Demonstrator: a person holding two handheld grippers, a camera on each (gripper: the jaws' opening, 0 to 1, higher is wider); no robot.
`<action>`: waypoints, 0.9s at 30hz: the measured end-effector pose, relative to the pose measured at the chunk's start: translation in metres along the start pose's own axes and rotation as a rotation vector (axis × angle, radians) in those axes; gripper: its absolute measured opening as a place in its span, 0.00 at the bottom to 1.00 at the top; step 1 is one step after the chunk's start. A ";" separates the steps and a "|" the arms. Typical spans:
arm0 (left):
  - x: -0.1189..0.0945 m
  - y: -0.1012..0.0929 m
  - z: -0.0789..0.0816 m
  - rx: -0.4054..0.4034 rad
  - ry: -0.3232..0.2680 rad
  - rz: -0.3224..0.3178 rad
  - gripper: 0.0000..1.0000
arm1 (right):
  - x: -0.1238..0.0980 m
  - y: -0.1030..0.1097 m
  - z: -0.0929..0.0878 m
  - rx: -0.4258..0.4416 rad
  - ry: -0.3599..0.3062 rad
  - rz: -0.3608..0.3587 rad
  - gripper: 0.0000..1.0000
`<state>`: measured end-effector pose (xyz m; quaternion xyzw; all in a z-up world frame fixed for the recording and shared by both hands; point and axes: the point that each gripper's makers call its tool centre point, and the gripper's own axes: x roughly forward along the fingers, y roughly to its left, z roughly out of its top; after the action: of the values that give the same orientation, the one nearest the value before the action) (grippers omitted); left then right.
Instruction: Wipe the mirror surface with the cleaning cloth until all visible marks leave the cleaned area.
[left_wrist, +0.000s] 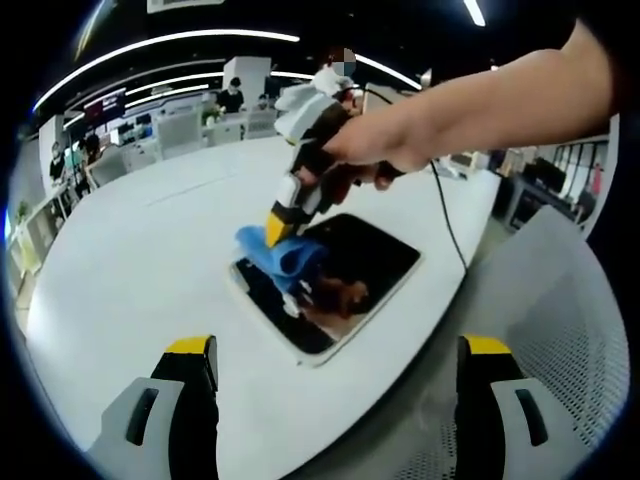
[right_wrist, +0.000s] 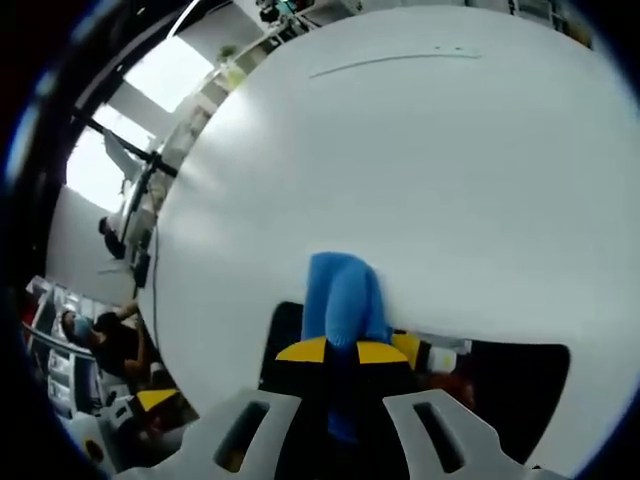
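On the white round table (left_wrist: 150, 260), we are seeing the mirror (left_wrist: 345, 275) lying flat near the edge — dark glass in a pale frame. We are pinching the blue cleaning cloth (left_wrist: 283, 255) between the closed jaws of the right gripper (left_wrist: 278, 228) and pressing it onto the glass. We are holding the left gripper (left_wrist: 335, 365) spread wide and empty — well short of the mirror.

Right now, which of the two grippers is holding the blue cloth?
The right gripper, shut on the blue cloth over the mirror; the left gripper hangs open, empty.
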<state>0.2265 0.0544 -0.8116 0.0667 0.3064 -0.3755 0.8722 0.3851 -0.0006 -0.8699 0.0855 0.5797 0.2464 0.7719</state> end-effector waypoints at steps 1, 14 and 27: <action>0.000 0.001 0.000 0.001 0.000 0.003 1.00 | 0.000 0.000 0.000 0.001 -0.002 0.000 0.03; 0.000 0.000 0.000 -0.004 -0.007 -0.003 1.00 | -0.005 0.003 -0.019 0.011 -0.007 0.002 0.03; 0.000 -0.001 0.001 0.004 -0.008 -0.004 1.00 | -0.011 0.011 -0.040 0.023 -0.005 0.009 0.03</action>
<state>0.2261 0.0537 -0.8108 0.0664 0.3023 -0.3781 0.8725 0.3422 -0.0027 -0.8683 0.0976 0.5800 0.2429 0.7714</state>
